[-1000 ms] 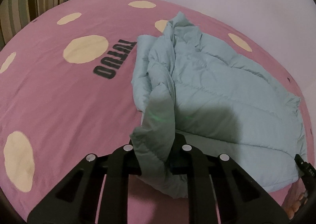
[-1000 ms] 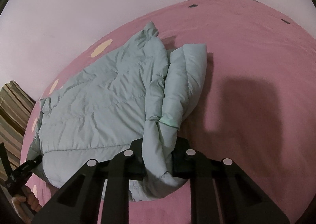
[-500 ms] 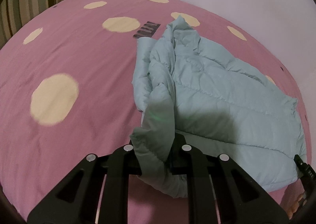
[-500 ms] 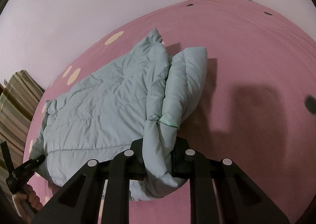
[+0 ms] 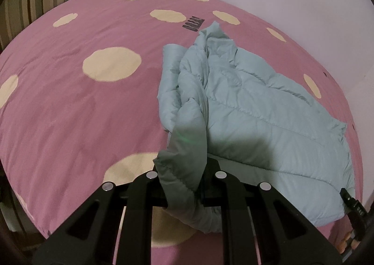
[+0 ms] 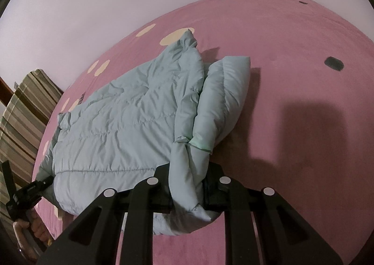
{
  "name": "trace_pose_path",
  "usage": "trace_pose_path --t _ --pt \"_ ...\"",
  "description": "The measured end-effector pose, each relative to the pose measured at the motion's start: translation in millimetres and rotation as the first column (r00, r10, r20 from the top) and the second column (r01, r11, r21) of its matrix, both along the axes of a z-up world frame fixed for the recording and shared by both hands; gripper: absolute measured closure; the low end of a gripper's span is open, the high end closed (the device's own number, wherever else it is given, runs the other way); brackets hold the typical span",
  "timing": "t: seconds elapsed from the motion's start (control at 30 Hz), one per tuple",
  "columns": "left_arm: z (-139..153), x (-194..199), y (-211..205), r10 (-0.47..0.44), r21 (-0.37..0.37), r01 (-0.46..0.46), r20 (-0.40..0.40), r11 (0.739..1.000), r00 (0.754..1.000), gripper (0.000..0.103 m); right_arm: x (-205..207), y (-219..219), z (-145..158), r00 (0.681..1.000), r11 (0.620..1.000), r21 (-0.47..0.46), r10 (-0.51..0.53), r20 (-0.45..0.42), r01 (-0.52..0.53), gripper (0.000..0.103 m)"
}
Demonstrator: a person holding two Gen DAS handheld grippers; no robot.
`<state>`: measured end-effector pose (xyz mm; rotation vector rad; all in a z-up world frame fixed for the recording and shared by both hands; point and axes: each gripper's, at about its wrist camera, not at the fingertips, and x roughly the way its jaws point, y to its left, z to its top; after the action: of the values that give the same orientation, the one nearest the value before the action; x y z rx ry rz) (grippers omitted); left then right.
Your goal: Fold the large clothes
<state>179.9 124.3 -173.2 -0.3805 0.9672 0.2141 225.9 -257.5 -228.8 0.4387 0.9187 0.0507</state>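
Dragging jacket [image 5: 257, 110] across bedspread [image 5: 70, 106] — both claws clamped throughout.

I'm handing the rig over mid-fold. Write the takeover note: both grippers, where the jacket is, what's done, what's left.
Left gripper: shut on a bunched edge of the pale green puffer jacket.
Right gripper: shut on the opposite end of the same near edge.
Jacket: lying on the pink spotted bedspread, sleeves tucked in along both sides, the near edge lifted off the bed.
Done: sleeves folded in, both ends gripped.
Left: probably carry the held edge over to the far edge, lay it flat, release, and smooth.
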Motion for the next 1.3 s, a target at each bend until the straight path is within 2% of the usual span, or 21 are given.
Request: trace_pose_path --t 0.3,0.7,0.87,1.07,1.13,1.3 --pt "-7 -6 -2 -0.006 0.019 0.006 0.0 1.0 1.0 0.087 11 1 -9 1.0 1.0 0.006 -0.009 0.002 0.009 0.085" --pt "-9 -8 -5 -0.007 0.055 0.007 -0.006 0.998 1.0 0.079 -2 -1 -13 1.0 1.0 -0.003 -0.006 0.009 0.006 0.078" --pt "-8 -9 -4 -0.001 0.059 0.002 -0.009 0.998 1.0 0.074 -4 -4 -13 1.0 1.0 -0.001 -0.028 -0.001 0.028 0.064" --pt "-6 -14 1 0.002 0.073 -0.001 -0.011 0.997 1.0 0.054 -11 -18 -10 0.998 0.998 0.008 -0.066 -0.001 0.066 0.051" --pt "-6 -18 6 0.009 0.065 -0.008 -0.01 0.998 1.0 0.046 -14 -24 -9 0.997 0.997 0.007 -0.08 0.003 0.08 0.05" --pt "-8 -29 19 0.021 0.047 -0.02 -0.011 0.999 1.0 0.036 -22 -39 -2 0.992 0.992 0.004 -0.125 0.012 0.125 0.049"
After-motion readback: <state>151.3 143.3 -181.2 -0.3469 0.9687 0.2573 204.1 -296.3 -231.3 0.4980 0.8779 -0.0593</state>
